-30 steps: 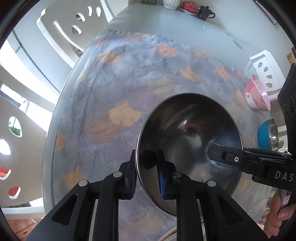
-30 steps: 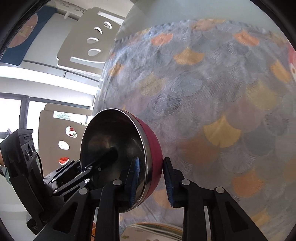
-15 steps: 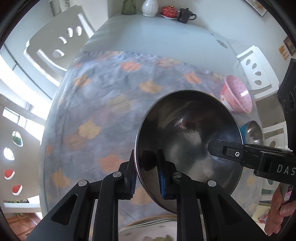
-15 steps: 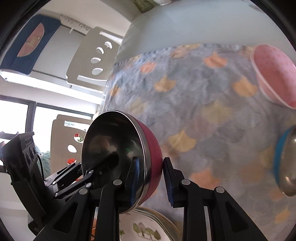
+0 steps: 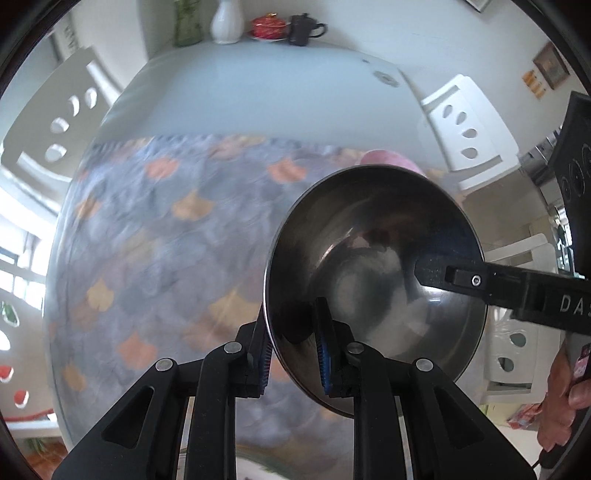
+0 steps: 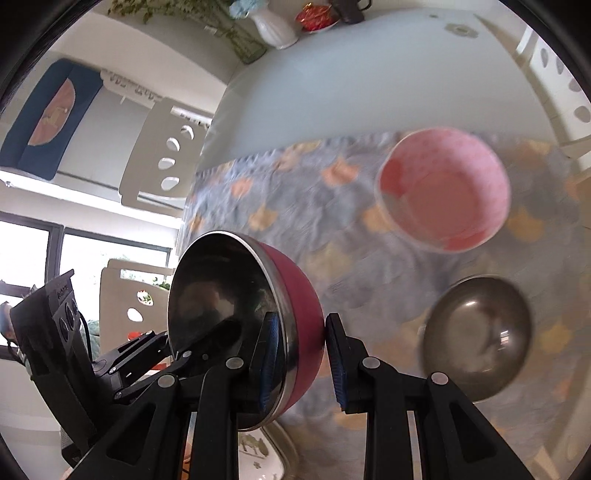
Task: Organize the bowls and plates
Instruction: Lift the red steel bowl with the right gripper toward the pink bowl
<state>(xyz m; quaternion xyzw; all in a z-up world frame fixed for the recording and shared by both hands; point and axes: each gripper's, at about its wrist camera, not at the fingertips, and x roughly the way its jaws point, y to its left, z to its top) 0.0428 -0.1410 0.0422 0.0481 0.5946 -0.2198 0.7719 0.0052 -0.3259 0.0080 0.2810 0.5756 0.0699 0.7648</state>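
A steel bowl with a red outside (image 5: pixel 373 280) hangs tilted above the table, held from both sides. My left gripper (image 5: pixel 291 354) is shut on its near rim, one blue pad inside and one outside. My right gripper (image 6: pixel 299 354) is shut on the opposite wall of the red bowl (image 6: pixel 299 299). In the left wrist view, one of the right gripper's fingers (image 5: pixel 454 275) reaches into the bowl. On the cloth beyond lie a pink bowl (image 6: pixel 443 188) and a smaller steel bowl (image 6: pixel 480 332). The pink bowl (image 5: pixel 388 160) peeks over the held bowl's rim.
A grey-blue cloth with orange fan shapes (image 5: pixel 166 240) covers the near half of the glass table. A decorated plate (image 6: pixel 258 450) lies just below the grippers. White chairs (image 5: pixel 465 125) stand around. A vase (image 5: pixel 225 22), red pot and black teapot stand at the far end.
Both grippers have lifted the red bowl and carried it towards the pink bowl. The table has dropped away. The pink bowl and the smaller steel bowl have come fully into the right wrist view.
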